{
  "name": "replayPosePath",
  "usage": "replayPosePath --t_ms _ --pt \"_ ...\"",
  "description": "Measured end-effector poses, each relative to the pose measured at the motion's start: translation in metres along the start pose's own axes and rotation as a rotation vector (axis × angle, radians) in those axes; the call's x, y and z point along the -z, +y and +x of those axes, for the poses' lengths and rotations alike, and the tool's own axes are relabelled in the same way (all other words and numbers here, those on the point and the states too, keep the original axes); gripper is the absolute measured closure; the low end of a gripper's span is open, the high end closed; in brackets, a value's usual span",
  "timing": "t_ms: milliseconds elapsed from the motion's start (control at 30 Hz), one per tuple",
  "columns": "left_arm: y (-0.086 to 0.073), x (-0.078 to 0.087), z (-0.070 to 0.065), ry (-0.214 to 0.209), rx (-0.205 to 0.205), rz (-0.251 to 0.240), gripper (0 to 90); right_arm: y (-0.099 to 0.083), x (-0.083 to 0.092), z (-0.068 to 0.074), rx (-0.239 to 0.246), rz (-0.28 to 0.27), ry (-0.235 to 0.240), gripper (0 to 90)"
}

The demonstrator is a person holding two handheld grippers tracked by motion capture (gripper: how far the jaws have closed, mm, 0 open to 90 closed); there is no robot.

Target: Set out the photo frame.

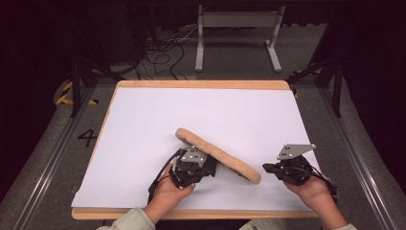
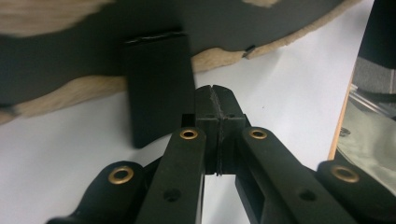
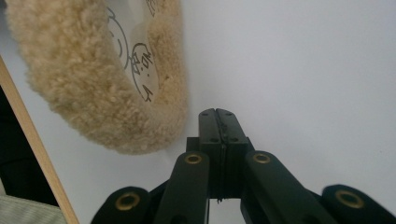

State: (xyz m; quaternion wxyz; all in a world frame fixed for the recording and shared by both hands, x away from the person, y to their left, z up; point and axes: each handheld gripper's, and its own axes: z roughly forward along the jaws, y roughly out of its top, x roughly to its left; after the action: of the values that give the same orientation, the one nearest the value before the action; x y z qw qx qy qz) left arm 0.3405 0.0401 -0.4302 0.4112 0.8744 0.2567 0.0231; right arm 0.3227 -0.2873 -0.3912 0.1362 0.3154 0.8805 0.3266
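An oval pad (image 1: 218,154) with a beige fleece rim stands tilted on the white sheet (image 1: 215,108), its long side raised. My left gripper (image 1: 209,166) sits close against its near side, jaws shut with nothing between them. In the left gripper view the pad's black underside (image 2: 224,23) and fleece edge (image 2: 70,91) hang over the left gripper (image 2: 215,88), and a black rectangular tab (image 2: 159,88) hangs just left of the tips. My right gripper (image 1: 266,167) is shut and empty, just right of the pad's near end. The right gripper (image 3: 217,112) lies beside the fleece rim (image 3: 93,102); a white face with drawn figures (image 3: 135,56) shows inside it.
The sheet covers a wooden table (image 1: 201,84). Behind the table stand a grey metal frame (image 1: 237,19) and loose cables (image 1: 163,52) on the floor. A "4" (image 1: 87,137) is marked on the floor at the left.
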Motion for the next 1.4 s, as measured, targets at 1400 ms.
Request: replayPosePath --t_ms 1400 --pt "0.008 -0.031 0.030 0.102 0.099 0.033 90.0 0.002 -0.002 0.005 0.015 -0.003 0.007 90.0"
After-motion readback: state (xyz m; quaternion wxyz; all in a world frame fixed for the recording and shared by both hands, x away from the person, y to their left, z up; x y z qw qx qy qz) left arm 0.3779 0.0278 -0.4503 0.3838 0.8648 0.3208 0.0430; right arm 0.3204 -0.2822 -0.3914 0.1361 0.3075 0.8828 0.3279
